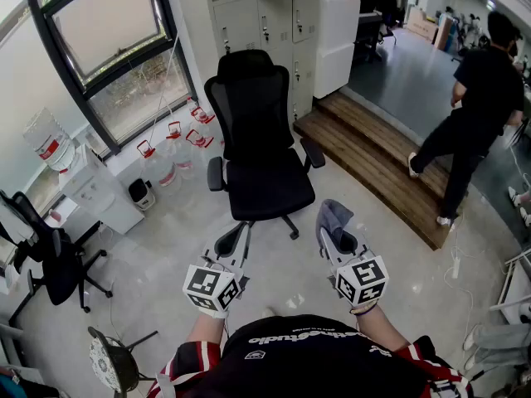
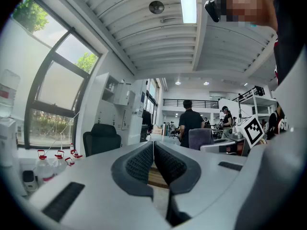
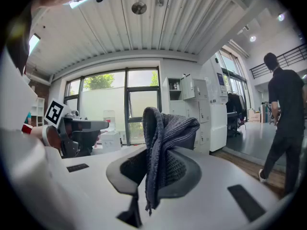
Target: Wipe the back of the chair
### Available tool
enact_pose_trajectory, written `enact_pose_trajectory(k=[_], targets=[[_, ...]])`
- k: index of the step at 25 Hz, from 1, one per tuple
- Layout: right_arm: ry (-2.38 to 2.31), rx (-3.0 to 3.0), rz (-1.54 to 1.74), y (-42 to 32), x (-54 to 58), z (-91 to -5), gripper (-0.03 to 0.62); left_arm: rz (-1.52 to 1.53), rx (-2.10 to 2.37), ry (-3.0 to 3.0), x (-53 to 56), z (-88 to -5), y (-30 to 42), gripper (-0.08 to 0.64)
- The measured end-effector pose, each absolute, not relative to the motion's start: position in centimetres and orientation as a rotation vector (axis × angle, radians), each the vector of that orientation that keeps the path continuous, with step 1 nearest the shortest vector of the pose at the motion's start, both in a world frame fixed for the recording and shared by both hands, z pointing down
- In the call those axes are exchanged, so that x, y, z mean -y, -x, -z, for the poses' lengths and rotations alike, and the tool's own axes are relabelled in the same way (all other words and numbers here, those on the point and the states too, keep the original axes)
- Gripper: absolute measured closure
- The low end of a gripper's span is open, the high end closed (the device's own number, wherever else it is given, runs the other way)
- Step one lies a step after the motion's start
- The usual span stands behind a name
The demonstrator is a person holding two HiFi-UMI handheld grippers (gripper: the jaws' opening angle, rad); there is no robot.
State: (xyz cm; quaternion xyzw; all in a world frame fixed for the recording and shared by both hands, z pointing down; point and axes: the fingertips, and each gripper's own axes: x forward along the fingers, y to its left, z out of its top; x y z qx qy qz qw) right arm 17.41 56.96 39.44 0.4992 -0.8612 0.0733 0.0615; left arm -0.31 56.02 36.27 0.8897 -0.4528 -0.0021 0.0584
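The room has a pale, shiny floor (image 1: pixel 166 247), a big window (image 1: pixel 108 40) on the left and white lockers (image 1: pixel 274 15) at the far wall. A wide wooden step (image 1: pixel 382 164) runs along the right side.

There are two grippers. The left gripper (image 1: pixel 236 232) has its jaws pressed together with nothing in them; its own view shows the pads meeting (image 2: pixel 154 150). The right gripper (image 1: pixel 336 235) is clamped on one grey cloth (image 1: pixel 330 212), which stands up between the jaws and hangs down a little (image 3: pixel 160 143).

One black office chair (image 1: pixel 257 131) stands in the middle of the floor, just past the grippers and apart from both. Its seat faces us, so the rear side of its back is hidden.

A second black chair (image 1: pixel 46 255) sits at the left and is cut off by the edge. One round stool (image 1: pixel 112 359) is near, low on the left. One white water stand (image 1: pixel 99 193) holds one big bottle (image 1: pixel 50 139). Clear jugs with red handles (image 1: pixel 178 152) stand under the window; they look like four, but they are hard to count.

One person in black (image 1: pixel 481 98) walks at the far right by the step.
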Motion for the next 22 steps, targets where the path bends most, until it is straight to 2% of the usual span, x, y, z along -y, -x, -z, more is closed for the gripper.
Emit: enact_pose_trajectory(k=[22], targets=[[-1.583,2.559,-0.159,-14.0,-56.2,-38.9,0.529,0.015,1.316,-2.727,-55.3,-36.4,3.4,0.532]])
